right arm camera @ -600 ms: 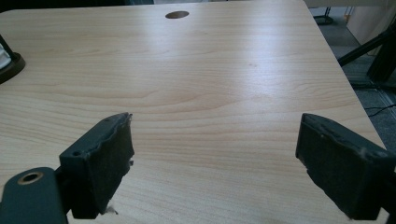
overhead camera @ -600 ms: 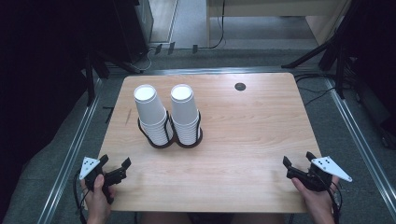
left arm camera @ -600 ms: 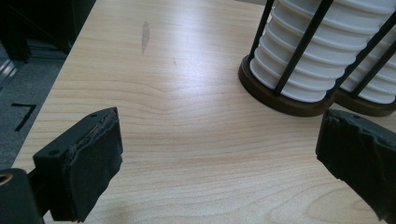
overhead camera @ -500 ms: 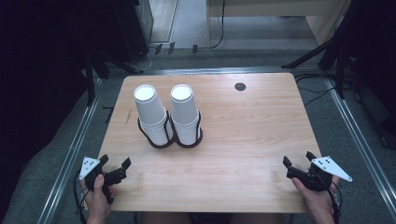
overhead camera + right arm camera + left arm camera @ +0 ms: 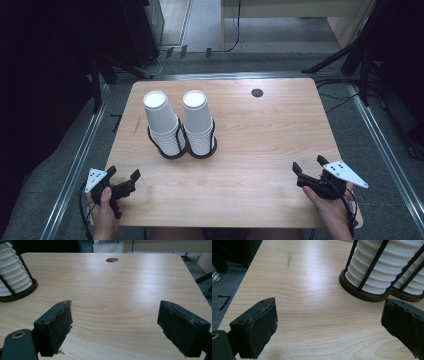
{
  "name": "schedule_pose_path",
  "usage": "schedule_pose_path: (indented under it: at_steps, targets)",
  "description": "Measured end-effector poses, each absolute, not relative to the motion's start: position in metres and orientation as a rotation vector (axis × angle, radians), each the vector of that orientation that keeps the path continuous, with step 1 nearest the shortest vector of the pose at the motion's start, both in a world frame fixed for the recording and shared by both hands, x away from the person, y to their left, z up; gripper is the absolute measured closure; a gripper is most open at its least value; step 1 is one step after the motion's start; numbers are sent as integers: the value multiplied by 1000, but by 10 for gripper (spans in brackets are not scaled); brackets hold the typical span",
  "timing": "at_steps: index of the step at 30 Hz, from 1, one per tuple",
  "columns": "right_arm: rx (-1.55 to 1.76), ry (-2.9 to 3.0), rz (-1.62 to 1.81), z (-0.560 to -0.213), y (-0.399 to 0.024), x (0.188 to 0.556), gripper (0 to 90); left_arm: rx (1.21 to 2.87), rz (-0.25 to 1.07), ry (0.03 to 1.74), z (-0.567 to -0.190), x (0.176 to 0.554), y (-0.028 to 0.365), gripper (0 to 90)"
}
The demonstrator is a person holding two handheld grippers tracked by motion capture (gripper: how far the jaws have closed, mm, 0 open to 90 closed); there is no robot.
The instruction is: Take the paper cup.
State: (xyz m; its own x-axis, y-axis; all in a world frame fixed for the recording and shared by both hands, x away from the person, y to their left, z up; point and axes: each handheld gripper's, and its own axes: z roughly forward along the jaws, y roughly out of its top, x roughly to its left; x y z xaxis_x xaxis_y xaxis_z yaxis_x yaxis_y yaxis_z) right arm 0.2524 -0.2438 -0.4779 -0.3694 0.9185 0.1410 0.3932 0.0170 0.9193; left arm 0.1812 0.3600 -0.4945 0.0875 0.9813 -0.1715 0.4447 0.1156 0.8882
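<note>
Two tall stacks of ribbed white paper cups [image 5: 181,124] are held upside down in a dark wire double-ring holder [image 5: 181,148] on the pale wooden table [image 5: 260,150], left of centre. Left gripper [image 5: 122,180] and right gripper [image 5: 309,171] are held wide open near the front corners.

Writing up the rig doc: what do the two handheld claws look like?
Both are black pistol-style units. The left claw and right claw each carry a pale grey three-cornered plate with dark dots and trail a thin black cable. Each has two blocky black jaws; the pads are dark foam, worn and ragged at the edges. A brass-coloured ringed hole sits near one jaw's base.
</note>
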Motion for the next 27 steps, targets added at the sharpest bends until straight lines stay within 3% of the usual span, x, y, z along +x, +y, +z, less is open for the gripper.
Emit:
schedule_pose_path:
  at_steps: [27]
  targets:
    - [1092,1908,1477,-406,-133,281,127,1465,755,1510,-495,182,361,6]
